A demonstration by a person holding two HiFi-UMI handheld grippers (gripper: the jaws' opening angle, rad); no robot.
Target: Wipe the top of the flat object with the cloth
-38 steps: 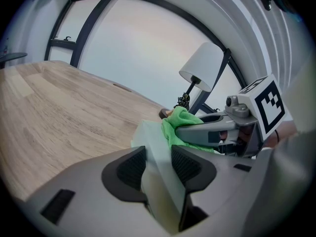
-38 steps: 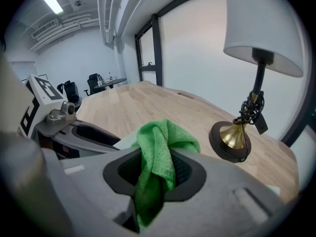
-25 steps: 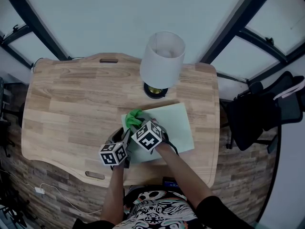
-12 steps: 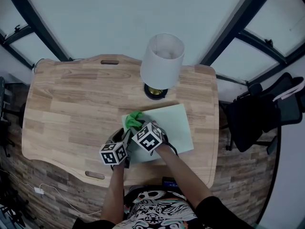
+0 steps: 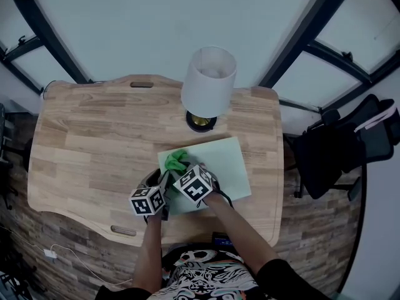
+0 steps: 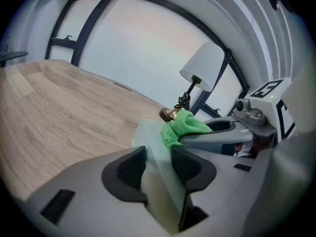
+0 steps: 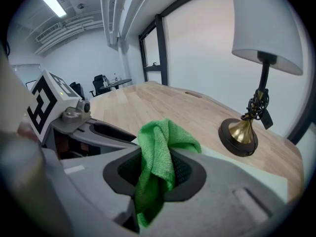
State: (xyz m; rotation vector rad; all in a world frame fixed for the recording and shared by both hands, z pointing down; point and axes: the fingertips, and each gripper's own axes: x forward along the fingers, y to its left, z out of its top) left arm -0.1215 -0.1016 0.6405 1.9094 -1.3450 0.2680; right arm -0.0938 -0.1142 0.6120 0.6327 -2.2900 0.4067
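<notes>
Green cloth [image 7: 159,149] is hanging pinched in the jaws of your right gripper [image 7: 157,171]; your left gripper [image 6: 158,166] is clamping the flat object [image 5: 222,166].

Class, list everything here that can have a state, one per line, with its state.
left tongs: shut on the flat sheet's edge.
right tongs: shut on the cloth.
cloth: bunched, clamped, over the flat sheet.
flat sheet: lying on the table.
lamp: upright.
</notes>
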